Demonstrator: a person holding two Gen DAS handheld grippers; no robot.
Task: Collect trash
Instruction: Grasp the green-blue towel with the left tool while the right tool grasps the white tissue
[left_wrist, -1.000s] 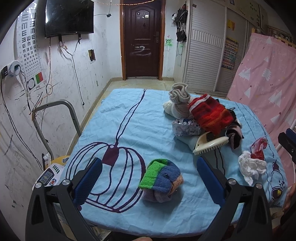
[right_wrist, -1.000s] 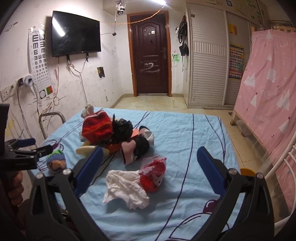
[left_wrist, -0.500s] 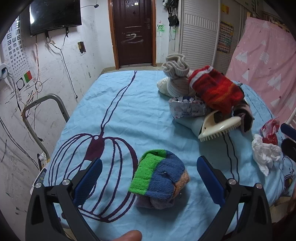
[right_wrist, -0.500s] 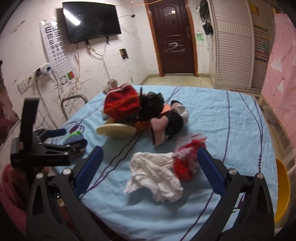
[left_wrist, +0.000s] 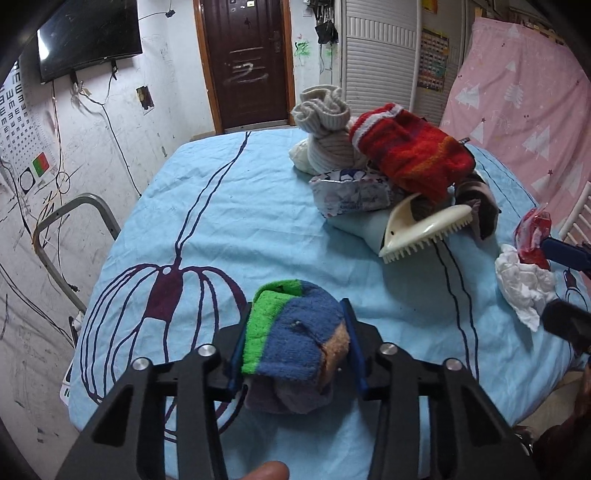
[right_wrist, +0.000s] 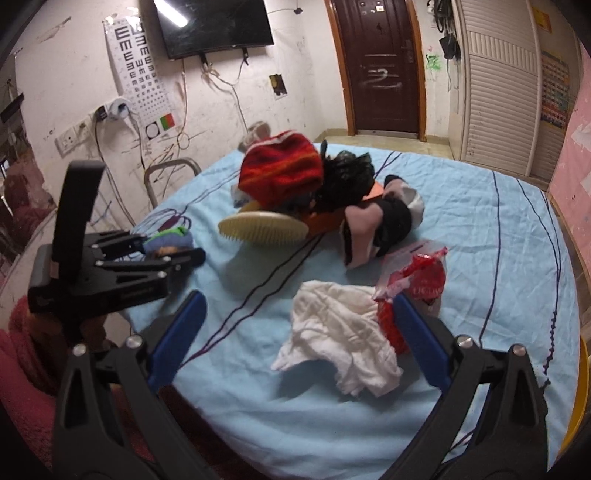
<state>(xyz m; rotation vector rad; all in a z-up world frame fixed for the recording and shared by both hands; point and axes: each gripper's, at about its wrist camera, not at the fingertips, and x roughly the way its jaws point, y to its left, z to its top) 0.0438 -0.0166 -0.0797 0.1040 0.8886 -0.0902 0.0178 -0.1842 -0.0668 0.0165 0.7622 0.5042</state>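
My left gripper (left_wrist: 295, 332) is shut on a rolled green, blue and orange sock bundle (left_wrist: 295, 343) near the front edge of the blue bed sheet (left_wrist: 229, 221); the gripper also shows in the right wrist view (right_wrist: 173, 251). My right gripper (right_wrist: 295, 332) is open, its blue fingers either side of a crumpled white tissue (right_wrist: 340, 339) and a red plastic wrapper (right_wrist: 421, 280). The tissue (left_wrist: 524, 284) and wrapper (left_wrist: 532, 240) also show at the right in the left wrist view.
A pile sits mid-bed: a red knitted sock (left_wrist: 406, 151), a beige sock roll (left_wrist: 325, 122), a crinkled white packet (left_wrist: 351, 192), a cream brush (left_wrist: 424, 229) and dark clothes (right_wrist: 384, 218). A metal rail (left_wrist: 74, 221) stands left of the bed.
My left gripper moved forward and closed on the sock bundle. My right gripper moved down and closer, so its fingers now flank the tissue and wrapper.
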